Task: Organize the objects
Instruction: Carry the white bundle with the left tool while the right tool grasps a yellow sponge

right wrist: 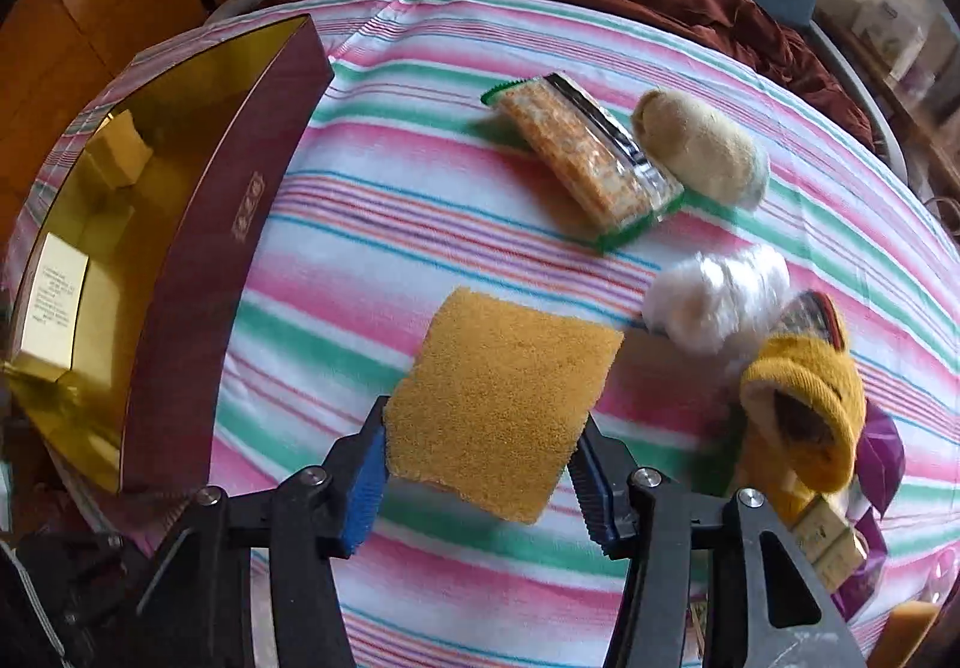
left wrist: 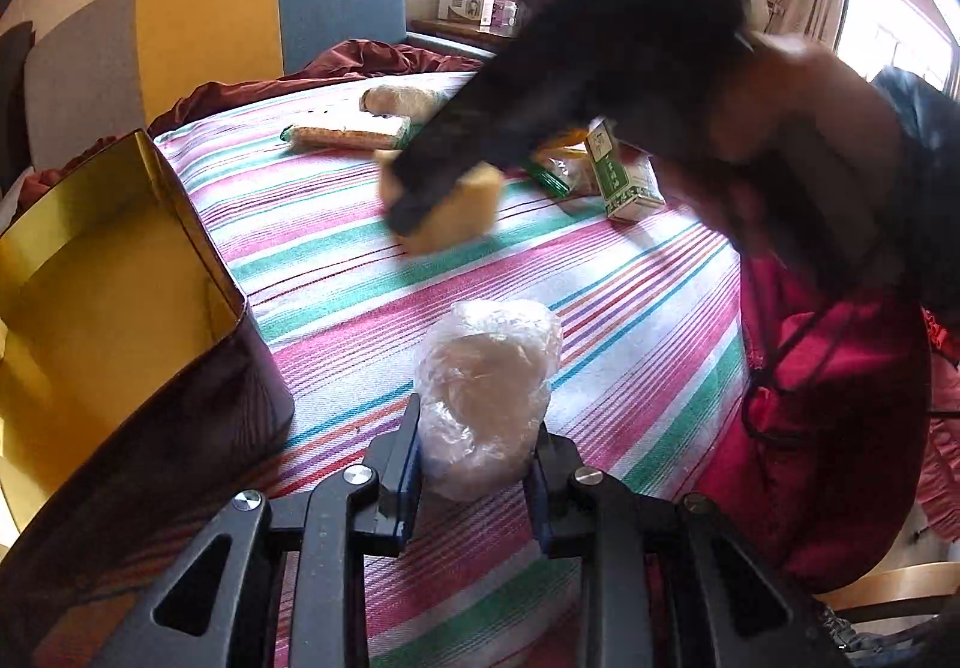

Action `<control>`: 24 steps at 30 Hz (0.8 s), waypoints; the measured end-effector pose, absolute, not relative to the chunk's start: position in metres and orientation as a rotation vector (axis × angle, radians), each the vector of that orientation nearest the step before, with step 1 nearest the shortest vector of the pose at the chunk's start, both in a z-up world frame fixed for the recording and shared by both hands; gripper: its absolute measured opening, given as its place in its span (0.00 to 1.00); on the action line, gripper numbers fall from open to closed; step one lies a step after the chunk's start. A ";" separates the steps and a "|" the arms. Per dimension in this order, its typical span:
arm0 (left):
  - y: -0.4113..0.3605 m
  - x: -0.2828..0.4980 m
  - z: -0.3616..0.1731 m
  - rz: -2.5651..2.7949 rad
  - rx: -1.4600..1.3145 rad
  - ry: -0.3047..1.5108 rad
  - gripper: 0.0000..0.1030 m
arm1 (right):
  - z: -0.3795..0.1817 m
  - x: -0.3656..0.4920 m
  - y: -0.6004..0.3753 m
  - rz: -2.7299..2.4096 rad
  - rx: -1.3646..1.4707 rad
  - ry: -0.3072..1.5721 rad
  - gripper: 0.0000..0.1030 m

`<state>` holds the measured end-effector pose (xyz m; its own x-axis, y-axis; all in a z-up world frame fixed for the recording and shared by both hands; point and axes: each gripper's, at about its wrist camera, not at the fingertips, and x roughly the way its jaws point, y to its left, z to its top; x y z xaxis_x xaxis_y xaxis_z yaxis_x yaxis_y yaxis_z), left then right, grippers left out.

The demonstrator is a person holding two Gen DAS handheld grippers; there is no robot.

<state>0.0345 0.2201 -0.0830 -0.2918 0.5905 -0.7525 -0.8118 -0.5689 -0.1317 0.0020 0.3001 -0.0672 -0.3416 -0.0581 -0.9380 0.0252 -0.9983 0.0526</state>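
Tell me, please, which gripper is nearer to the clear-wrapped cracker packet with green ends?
Right. The right gripper, shut on the yellow sponge, hangs just short of the cracker packet; the left gripper, holding a plastic-wrapped bundle, is farther back beside the gold-lined box.

One yellow sponge [right wrist: 501, 404]; one cracker packet [right wrist: 588, 158]; one beige rolled cloth [right wrist: 702, 146]; one plastic-wrapped bundle [left wrist: 486, 386]; one gold-lined box [right wrist: 198, 224]; one yellow sock [right wrist: 804, 404]; one green-white carton [left wrist: 618, 176].
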 end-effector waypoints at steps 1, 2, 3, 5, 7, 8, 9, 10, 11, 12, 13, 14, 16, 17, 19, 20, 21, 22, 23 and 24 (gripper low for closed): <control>0.219 0.034 -0.083 1.965 -0.989 0.337 0.27 | -0.069 0.008 0.308 -2.532 1.760 -0.090 0.54; 0.219 0.033 -0.084 1.967 -0.993 0.331 0.27 | -0.071 0.012 0.317 -2.536 1.745 -0.171 0.54; 0.219 0.032 -0.083 1.967 -0.997 0.329 0.27 | -0.074 0.015 0.325 -2.532 1.733 -0.260 0.54; 0.217 0.031 -0.080 1.971 -1.005 0.317 0.27 | -0.073 0.012 0.327 -2.547 1.728 -0.266 0.54; 0.214 0.032 -0.076 1.976 -1.003 0.297 0.27 | -0.075 0.010 0.320 -2.557 1.736 -0.187 0.54; 0.211 0.032 -0.073 1.981 -0.995 0.290 0.27 | -0.075 0.011 0.318 -2.564 1.733 -0.153 0.54; 0.209 0.034 -0.069 1.985 -0.988 0.284 0.27 | -0.075 0.012 0.317 -2.564 1.731 -0.146 0.54; 0.208 0.038 -0.064 1.987 -0.980 0.279 0.27 | -0.075 0.012 0.319 -2.562 1.731 -0.157 0.54; 0.207 0.039 -0.060 1.991 -0.969 0.276 0.27 | -0.074 0.012 0.318 -2.561 1.732 -0.164 0.54; 0.206 0.040 -0.056 1.994 -0.958 0.276 0.27 | -0.074 0.011 0.318 -2.560 1.733 -0.159 0.54; 0.206 0.039 -0.054 1.995 -0.953 0.274 0.27 | -0.074 0.012 0.317 -2.561 1.732 -0.153 0.55; 0.202 0.043 -0.050 1.997 -0.949 0.268 0.27 | -0.075 0.012 0.318 -2.558 1.736 -0.155 0.55; 0.197 0.043 -0.043 2.007 -0.941 0.258 0.27 | -0.077 0.010 0.319 -2.552 1.740 -0.171 0.56; 0.193 0.043 -0.038 2.018 -0.933 0.245 0.27 | -0.078 0.011 0.320 -2.546 1.743 -0.174 0.58; 0.181 0.042 -0.026 2.050 -0.917 0.214 0.27 | -0.079 0.011 0.317 -2.552 1.741 -0.148 0.59; 0.173 0.040 -0.020 2.071 -0.909 0.193 0.27 | -0.080 0.011 0.315 -2.555 1.740 -0.124 0.59; 0.163 0.035 -0.012 2.102 -0.898 0.165 0.27 | -0.080 0.011 0.313 -2.558 1.742 -0.114 0.59; 0.154 0.029 -0.006 2.130 -0.893 0.138 0.27 | -0.080 0.011 0.312 -2.561 1.743 -0.109 0.59; 0.145 0.024 -0.001 2.150 -0.891 0.112 0.27 | -0.080 0.011 0.312 -2.562 1.744 -0.104 0.59; 0.134 0.016 0.005 2.183 -0.892 0.076 0.27 | -0.080 0.011 0.313 -2.563 1.744 -0.099 0.59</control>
